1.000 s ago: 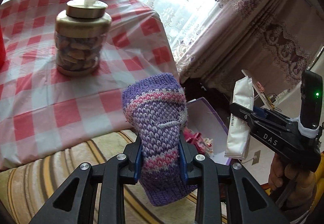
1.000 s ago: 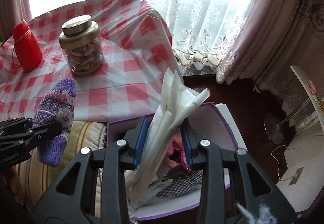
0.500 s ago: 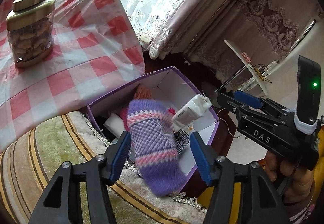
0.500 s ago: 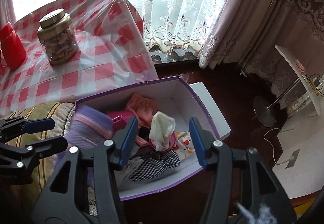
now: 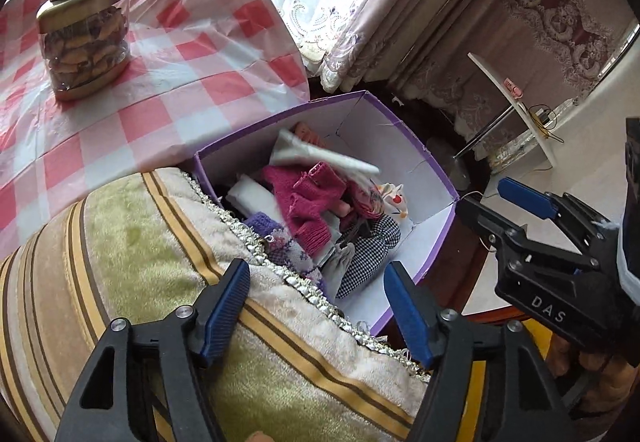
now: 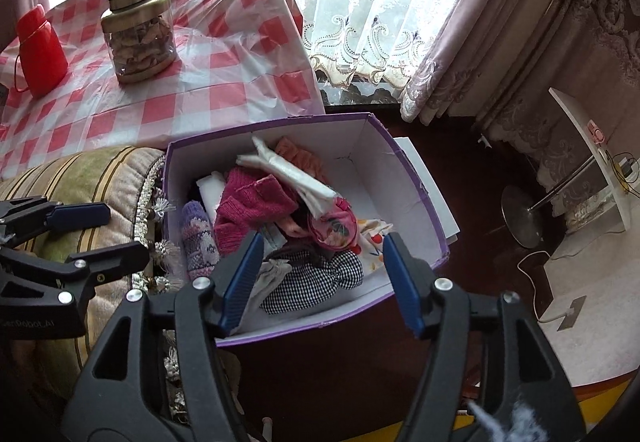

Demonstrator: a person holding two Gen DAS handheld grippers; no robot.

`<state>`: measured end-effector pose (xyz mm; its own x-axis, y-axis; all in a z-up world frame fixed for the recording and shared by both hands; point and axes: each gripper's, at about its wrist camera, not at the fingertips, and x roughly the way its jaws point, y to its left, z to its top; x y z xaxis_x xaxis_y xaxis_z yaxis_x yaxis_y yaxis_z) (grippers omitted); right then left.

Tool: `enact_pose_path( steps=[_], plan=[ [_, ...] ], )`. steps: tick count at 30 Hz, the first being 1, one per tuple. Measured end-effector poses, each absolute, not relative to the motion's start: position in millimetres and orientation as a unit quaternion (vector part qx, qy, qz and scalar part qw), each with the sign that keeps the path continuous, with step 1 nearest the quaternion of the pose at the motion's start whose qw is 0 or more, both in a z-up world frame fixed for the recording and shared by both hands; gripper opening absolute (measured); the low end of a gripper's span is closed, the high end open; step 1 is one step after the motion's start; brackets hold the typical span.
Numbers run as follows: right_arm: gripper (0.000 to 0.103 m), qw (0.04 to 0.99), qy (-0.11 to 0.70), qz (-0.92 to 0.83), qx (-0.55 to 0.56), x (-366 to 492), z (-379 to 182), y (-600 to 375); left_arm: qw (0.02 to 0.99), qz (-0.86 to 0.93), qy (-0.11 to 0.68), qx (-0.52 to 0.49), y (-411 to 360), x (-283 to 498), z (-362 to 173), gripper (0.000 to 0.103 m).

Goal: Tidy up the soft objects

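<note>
My two grippers, left [image 5: 316,306] and right [image 6: 322,278], fingers opening and empty, above one purple box [image 6: 416,178]; one knitted purple sock [image 6: 196,238] inside.

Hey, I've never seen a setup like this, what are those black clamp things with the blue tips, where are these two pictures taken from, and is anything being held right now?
There is no robot here. A person holds a hand-operated clamp tool in each hand, and each tool carries a wide-angle camera looking forward along its two fingers. One picture comes from the left gripper, the other from the right gripper; each also shows the other tool off to the side.

Both look down into a purple box full of soft things: a purple knitted sock, a magenta knit piece, a white packet and checked cloth. Behind is a table with a red checked cloth, a lidded jar and a red container.

Nothing is held: the jaws of both tools are opening, with nothing between them.
</note>
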<state>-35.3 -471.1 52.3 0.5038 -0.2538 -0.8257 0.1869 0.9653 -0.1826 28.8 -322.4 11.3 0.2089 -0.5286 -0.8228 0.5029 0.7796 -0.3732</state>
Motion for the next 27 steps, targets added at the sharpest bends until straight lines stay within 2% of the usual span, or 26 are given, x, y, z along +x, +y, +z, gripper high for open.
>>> enact_pose_path(
  steps=[2,6,9,27],
  plan=[
    [0.066,0.865,0.484,-0.128,-0.031,-37,51,-473,0.776,-0.332,0.536,-0.019,-321,29,9,0.072],
    [0.066,0.865,0.484,-0.132,-0.021,-36,49,-476,0.772,-0.339,0.537,-0.029,-321,30,7,0.081],
    [0.066,0.865,0.485,-0.129,-0.023,-34,49,-475,0.774,-0.333,0.539,-0.008,-330,28,6,0.082],
    [0.067,0.859,0.495,-0.128,-0.02,-33,43,-475,0.773,-0.335,0.539,-0.009,-330,28,5,0.082]
  ],
)
